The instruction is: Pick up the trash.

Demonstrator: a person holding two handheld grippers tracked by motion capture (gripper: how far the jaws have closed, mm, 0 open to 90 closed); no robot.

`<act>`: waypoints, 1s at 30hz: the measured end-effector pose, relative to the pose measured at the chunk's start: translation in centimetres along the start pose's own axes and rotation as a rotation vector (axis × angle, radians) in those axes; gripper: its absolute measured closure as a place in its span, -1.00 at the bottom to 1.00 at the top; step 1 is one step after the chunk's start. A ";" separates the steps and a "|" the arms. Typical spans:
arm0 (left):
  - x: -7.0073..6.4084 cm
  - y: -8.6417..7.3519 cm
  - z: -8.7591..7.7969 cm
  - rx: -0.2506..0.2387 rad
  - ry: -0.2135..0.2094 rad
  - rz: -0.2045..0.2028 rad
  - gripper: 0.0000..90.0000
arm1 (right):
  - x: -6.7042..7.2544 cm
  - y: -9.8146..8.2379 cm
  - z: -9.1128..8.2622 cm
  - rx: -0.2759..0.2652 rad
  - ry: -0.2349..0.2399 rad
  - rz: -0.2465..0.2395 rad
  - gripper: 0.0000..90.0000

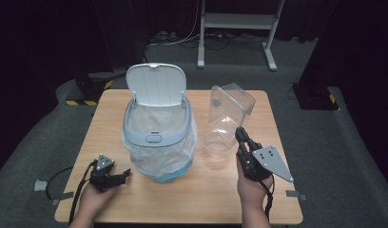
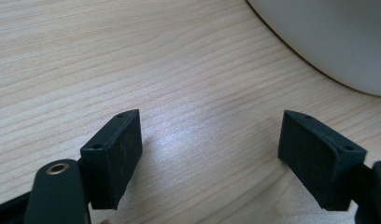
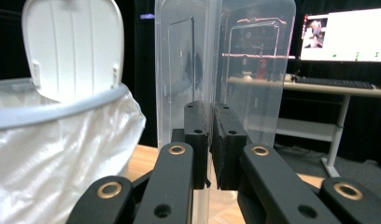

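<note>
- The right gripper (image 1: 240, 134) has its two black jaws pinched tight on the thin wall of a clear plastic box-shaped container (image 1: 228, 118); in the right gripper view the pads (image 3: 196, 123) press on that transparent wall (image 3: 244, 70) from both sides, with only the sheet of plastic between them.
- The clear container stands on the far right part of the light wooden table (image 1: 135, 209), tilted, its open rounded mouth towards the near side and its flat rectangular end up and away. Whether it rests on the wood or is lifted off it, I cannot tell.
- Just to the left of the container stands a white bin with a pale blue-grey rim (image 1: 156, 135), lined with a white plastic bag (image 1: 159, 159) that bulges over its sides. Its white hinged lid (image 1: 155, 84) stands upright at the far edge, open.
- In the right gripper view the bin's rim and the bag (image 3: 53, 154) sit to the left of the gripped wall, close beside it.
- The left gripper (image 1: 123, 175) is on the near left of the table, held low by a hand, pointing towards the bin's base. Its jaws stand wide apart with nothing between them, bare wood (image 2: 179, 70) beneath and the curved white side of the bin (image 2: 333, 37) just beyond.
</note>
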State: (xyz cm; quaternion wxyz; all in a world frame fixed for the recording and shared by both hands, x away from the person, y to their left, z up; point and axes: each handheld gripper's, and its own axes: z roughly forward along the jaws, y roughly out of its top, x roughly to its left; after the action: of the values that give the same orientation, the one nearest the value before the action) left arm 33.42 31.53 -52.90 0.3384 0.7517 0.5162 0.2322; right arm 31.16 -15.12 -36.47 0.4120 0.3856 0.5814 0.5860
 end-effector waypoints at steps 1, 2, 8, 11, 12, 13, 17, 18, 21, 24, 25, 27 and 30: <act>0.0 0.0 0.0 0.000 0.000 0.000 -0.51 | 0.2 0.5 0.0 -0.014 0.009 -0.008 0.90; 0.0 0.0 0.0 0.000 0.000 0.000 -0.51 | 0.2 0.5 0.0 -0.014 0.009 -0.008 0.90; 0.0 0.0 0.0 0.000 -0.001 0.003 -0.51 | 1.3 2.2 0.2 -0.046 0.041 -0.027 0.90; 0.0 0.0 0.0 0.000 -0.001 0.002 -0.51 | 1.8 2.7 0.3 -0.055 0.049 -0.032 0.90; 0.0 0.0 0.0 0.000 -0.001 0.002 -0.51 | 1.9 2.9 0.3 -0.060 0.055 -0.034 0.90; 0.0 0.0 0.0 0.001 -0.002 0.003 -0.51 | 2.3 3.5 0.4 -0.071 0.064 -0.037 0.90; 0.0 0.0 0.0 0.001 -0.003 0.001 -0.51 | 3.1 4.5 0.5 -0.090 0.076 -0.050 0.90; 0.0 0.0 0.0 0.001 -0.003 0.001 -0.51 | 3.3 4.7 0.6 -0.096 0.079 -0.056 0.90; 0.0 0.0 0.0 0.002 -0.004 0.002 -0.51 | 3.8 5.5 0.8 -0.107 0.090 -0.063 0.90; 0.1 0.0 0.0 0.005 -0.004 0.007 -0.51 | 4.1 5.9 1.0 -0.112 0.097 -0.070 0.90; 0.1 0.0 0.0 0.005 -0.004 0.007 -0.51 | 4.4 6.2 1.2 -0.116 0.106 -0.075 0.90; 0.1 0.0 0.0 0.002 -0.005 0.003 -0.51 | 4.7 6.6 1.5 -0.120 0.113 -0.078 0.90; 0.1 0.0 0.0 0.003 -0.006 0.003 -0.52 | 5.0 6.8 1.9 -0.125 0.124 -0.077 0.90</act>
State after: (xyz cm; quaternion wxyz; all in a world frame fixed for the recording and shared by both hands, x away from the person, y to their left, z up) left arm 33.46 31.58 -52.89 0.3384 0.7536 0.5144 0.2300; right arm 30.88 -9.69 -29.73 0.4208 0.2997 0.5825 0.6275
